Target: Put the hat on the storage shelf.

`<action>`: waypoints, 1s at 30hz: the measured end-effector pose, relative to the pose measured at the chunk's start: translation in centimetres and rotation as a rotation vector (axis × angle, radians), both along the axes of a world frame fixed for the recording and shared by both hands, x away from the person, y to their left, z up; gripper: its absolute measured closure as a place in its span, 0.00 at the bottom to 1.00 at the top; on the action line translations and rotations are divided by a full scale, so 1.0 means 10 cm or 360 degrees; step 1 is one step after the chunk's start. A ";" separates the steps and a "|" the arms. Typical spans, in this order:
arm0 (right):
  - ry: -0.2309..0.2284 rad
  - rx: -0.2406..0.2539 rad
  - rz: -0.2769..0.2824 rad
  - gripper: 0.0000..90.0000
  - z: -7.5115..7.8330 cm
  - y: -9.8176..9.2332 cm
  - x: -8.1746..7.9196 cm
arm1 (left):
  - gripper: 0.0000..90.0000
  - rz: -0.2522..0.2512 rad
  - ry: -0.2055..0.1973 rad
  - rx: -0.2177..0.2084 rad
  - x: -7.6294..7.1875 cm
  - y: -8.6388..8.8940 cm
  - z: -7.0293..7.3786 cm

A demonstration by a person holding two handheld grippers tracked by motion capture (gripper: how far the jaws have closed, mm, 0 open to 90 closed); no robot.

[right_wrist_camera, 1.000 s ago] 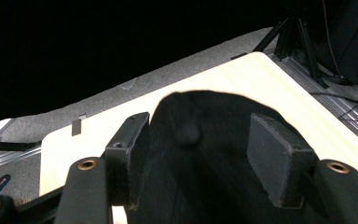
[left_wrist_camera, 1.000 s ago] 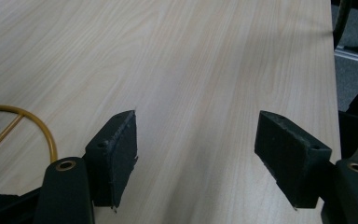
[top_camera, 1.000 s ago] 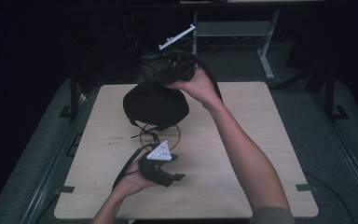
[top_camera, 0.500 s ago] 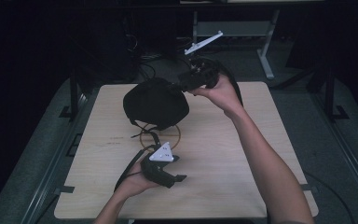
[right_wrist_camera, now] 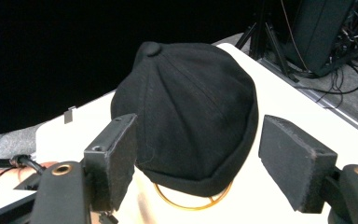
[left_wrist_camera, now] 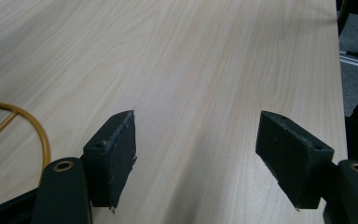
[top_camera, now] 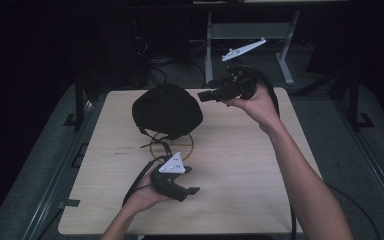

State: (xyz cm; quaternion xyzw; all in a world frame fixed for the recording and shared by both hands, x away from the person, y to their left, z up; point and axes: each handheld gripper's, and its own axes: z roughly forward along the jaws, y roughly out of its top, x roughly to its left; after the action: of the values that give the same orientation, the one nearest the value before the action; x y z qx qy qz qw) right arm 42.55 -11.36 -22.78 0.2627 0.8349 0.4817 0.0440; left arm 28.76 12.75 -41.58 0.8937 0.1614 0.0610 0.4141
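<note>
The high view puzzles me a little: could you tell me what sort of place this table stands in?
Probably a lab or recording studio rather than a home. A bare wooden table stands in a dark room, tangled cables lie on the floor behind it beside a metal stand, and rails edge it.

Right gripper [top_camera: 202, 96] pulled away from black cap [top_camera: 166, 111]: one second ago on cap's top right edge, half second ago just right of cap, now clear of cap on its right, above table's far edge [top_camera: 240, 90]. Right hand [top_camera: 254, 102] and forearm swung rightward with it, away from cap. Jaws have just been opening, now wide apart; nothing between them, cap seen beyond them in right gripper view [right_wrist_camera: 186, 121]. Cap no longer touched by right gripper, resting on gold ring stand [top_camera: 172, 147].
</note>
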 end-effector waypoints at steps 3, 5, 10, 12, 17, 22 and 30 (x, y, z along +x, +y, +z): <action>0.0020 0.0000 -0.0016 0.30 -0.02 -0.08 -0.03 | 0.32 0.0003 0.0008 0.0000 -0.01 0.00 -0.01; 0.0014 0.0004 -0.0021 0.30 -0.05 -0.13 -0.04 | 0.32 0.0002 0.0000 0.0004 -0.01 0.00 -0.01; 0.0025 0.0015 -0.0048 0.30 -0.11 -0.28 -0.09 | 0.32 0.0013 -0.0003 -0.0024 0.01 0.02 0.00; 0.0027 0.0015 -0.0059 0.29 -0.13 -0.33 -0.11 | 0.32 0.0017 -0.0004 -0.0027 0.01 0.02 0.00; 0.0035 0.0015 -0.0086 0.28 -0.20 -0.47 -0.15 | 0.32 0.0022 0.0002 -0.0034 0.01 0.02 -0.01; 0.0043 0.0019 -0.0099 0.27 -0.28 -0.58 -0.20 | 0.32 0.0027 0.0007 -0.0023 0.01 0.03 -0.02; 0.0055 0.0028 -0.0124 0.27 -0.40 -0.75 -0.31 | 0.32 0.0009 -0.0002 0.0002 0.00 0.03 -0.02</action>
State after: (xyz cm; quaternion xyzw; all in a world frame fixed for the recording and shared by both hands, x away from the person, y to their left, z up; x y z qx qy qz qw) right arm 39.47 -18.88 -26.79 0.3036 0.8204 0.4824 0.0459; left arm 28.80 13.02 -41.83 0.8936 0.1635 0.0628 0.4133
